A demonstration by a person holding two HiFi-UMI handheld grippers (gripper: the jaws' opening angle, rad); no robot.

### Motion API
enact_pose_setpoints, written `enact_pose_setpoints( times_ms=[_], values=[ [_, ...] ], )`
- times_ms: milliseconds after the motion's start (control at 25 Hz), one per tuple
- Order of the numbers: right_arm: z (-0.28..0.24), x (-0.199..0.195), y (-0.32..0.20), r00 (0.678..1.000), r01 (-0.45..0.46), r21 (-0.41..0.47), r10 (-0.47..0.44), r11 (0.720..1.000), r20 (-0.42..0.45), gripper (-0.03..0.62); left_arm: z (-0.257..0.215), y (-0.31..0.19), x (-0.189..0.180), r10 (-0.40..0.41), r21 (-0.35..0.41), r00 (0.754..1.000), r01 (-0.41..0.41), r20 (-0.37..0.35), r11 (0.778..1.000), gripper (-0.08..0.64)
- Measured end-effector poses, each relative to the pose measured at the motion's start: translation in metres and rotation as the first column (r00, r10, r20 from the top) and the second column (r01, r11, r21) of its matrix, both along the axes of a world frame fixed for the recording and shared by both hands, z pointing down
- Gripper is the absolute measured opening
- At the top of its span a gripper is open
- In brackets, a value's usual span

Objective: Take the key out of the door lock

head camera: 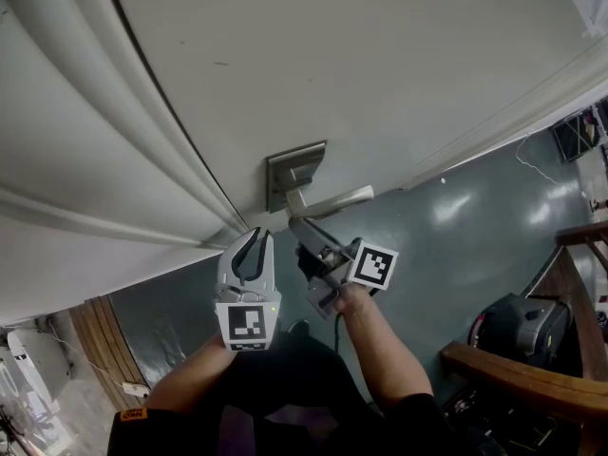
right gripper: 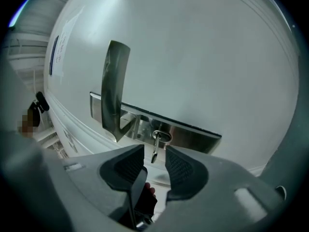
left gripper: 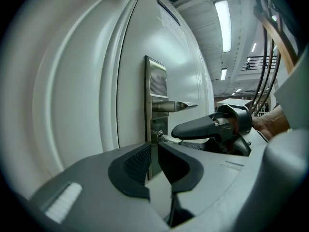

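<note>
A silver key point(right gripper: 161, 137) sits in the keyhole of the metal lock plate point(right gripper: 193, 137), under the lever handle point(right gripper: 113, 91); a second key point(right gripper: 154, 153) dangles from it. My right gripper point(right gripper: 155, 158) is open, its fingertips either side of the dangling key without touching it. In the head view the right gripper point(head camera: 298, 226) reaches up just below the handle point(head camera: 334, 200) on the white door point(head camera: 332, 55). My left gripper point(head camera: 256, 236) hovers left of it, open by a narrow gap and holding nothing. The left gripper view shows the key point(left gripper: 161, 138) beside the right gripper's finger point(left gripper: 193, 127).
The door frame's mouldings point(head camera: 85, 188) run along the left. Grey-green floor point(head camera: 456, 226) lies below the door. A wooden rail point(head camera: 532, 378) and a dark bag point(head camera: 518, 326) stand at the lower right.
</note>
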State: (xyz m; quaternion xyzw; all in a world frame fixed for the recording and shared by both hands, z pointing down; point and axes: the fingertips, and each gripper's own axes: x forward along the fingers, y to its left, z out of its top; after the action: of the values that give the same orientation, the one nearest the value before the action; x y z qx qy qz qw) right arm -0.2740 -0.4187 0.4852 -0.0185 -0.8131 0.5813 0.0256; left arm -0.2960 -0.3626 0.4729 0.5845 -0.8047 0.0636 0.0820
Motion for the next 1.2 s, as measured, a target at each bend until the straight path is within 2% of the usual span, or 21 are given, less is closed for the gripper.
enact_pose_setpoints(
  times_ms=[80,240,560,800,1040,1200],
  values=[
    [0.001,-0.003,-0.002,1.000,-0.003,-0.016,0.003,1.000,0.013,0.114,0.002,0.000,0.000,0.003,-0.003,1.000,-0.003,0.004,1.000,0.064],
    [-0.001,-0.006,-0.006,0.998,-0.020,-0.060,0.023,0.998,0.052,0.040,0.003,0.004,-0.001,-0.002,-0.011,1.000,0.003,0.009,1.000,0.061],
    [-0.003,-0.009,-0.004,0.995,-0.018,-0.176,0.035,0.984,0.094,0.028,0.001,0.014,0.002,-0.022,-0.020,1.000,0.022,0.013,1.000,0.054],
    [0.000,-0.008,-0.004,0.997,-0.014,-0.203,0.029,0.979,0.068,0.018,0.001,0.018,0.006,-0.035,-0.020,0.999,0.035,0.009,0.999,0.051],
    [0.005,0.005,0.001,0.999,-0.016,-0.184,0.025,0.983,0.044,0.015,0.001,0.019,0.011,-0.044,-0.014,0.999,0.044,-0.003,0.999,0.048],
    [0.018,0.001,0.004,0.999,-0.010,-0.201,0.016,0.980,0.031,0.015,0.011,0.011,-0.003,-0.049,-0.011,0.999,0.049,-0.023,0.999,0.044]
  ],
)
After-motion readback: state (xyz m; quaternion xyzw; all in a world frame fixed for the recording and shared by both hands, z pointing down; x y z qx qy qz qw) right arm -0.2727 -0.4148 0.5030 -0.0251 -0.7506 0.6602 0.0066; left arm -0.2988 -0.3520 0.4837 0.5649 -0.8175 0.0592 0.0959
